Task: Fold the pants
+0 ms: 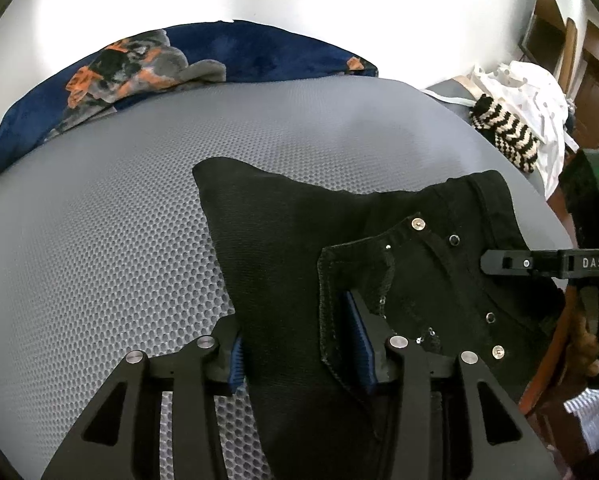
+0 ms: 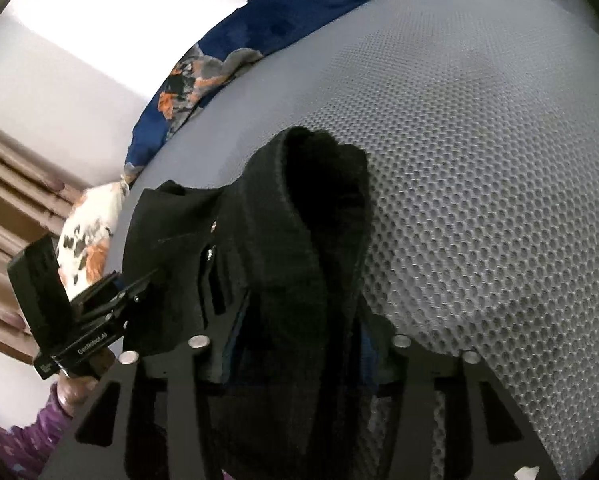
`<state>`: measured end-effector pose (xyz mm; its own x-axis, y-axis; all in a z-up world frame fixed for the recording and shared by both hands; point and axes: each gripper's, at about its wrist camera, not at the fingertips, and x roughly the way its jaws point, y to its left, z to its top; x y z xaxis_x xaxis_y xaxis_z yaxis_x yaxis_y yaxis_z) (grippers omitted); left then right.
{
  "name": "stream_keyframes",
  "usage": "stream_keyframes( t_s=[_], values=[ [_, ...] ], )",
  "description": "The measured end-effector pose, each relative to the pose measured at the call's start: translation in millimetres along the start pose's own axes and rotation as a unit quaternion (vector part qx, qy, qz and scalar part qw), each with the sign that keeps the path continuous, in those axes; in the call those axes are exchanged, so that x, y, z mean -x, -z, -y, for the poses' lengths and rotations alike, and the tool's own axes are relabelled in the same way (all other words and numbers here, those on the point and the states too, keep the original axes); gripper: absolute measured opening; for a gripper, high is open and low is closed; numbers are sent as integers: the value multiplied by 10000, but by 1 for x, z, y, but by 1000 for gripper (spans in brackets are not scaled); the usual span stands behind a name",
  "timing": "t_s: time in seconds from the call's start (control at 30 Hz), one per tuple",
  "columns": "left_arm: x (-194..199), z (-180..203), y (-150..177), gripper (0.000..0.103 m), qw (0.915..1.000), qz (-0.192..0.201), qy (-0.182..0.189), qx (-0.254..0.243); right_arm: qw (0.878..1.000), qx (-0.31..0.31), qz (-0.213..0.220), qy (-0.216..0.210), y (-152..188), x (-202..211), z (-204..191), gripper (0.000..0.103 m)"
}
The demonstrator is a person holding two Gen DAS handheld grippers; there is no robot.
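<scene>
The black pants [image 1: 299, 248] hang bunched above the grey mesh mattress [image 1: 99, 220], waistband with metal buttons and rivets toward the right. My left gripper [image 1: 299, 352] is shut on the pants' fabric near the open fly flap. My right gripper [image 2: 299, 344] is shut on a thick fold of the pants [image 2: 299, 208]; its finger [image 1: 511, 262] shows in the left wrist view, clamped on the waistband edge. The left gripper's body [image 2: 79, 320] appears at the left of the right wrist view, at the pants' edge. The pants' legs are hidden.
A blue blanket with orange and grey print [image 1: 147, 64] lies along the mattress's far side. White cloth and a black-and-cream striped knit [image 1: 503, 136] lie at the right edge. Wooden furniture [image 1: 595, 92] stands beyond. Brown curtains [image 2: 11, 200] hang left.
</scene>
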<state>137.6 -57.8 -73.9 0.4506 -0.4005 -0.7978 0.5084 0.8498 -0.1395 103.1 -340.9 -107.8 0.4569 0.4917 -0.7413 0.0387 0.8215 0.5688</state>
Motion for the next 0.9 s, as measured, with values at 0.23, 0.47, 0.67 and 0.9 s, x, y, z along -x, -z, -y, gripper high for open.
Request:
stream_keyframes(
  t_s=[0.23,0.47,0.67,0.9],
  values=[
    [2,4,5,44,9997,148,-76,-157,9994,-205,196,-184,4,10,-1,23],
    [8,-3,2,39,9998,195,-51,-35,9964,-441,332,-646,2,16,-9,21],
    [23,-25,-3,37,9992,303,-189,160,9945,-371,325,-926,-8,6,-35,20],
    [47,-63,-4,36,9967,473,-495,439,9914,-251,184,-1268,-28,-23,-75,20]
  ],
)
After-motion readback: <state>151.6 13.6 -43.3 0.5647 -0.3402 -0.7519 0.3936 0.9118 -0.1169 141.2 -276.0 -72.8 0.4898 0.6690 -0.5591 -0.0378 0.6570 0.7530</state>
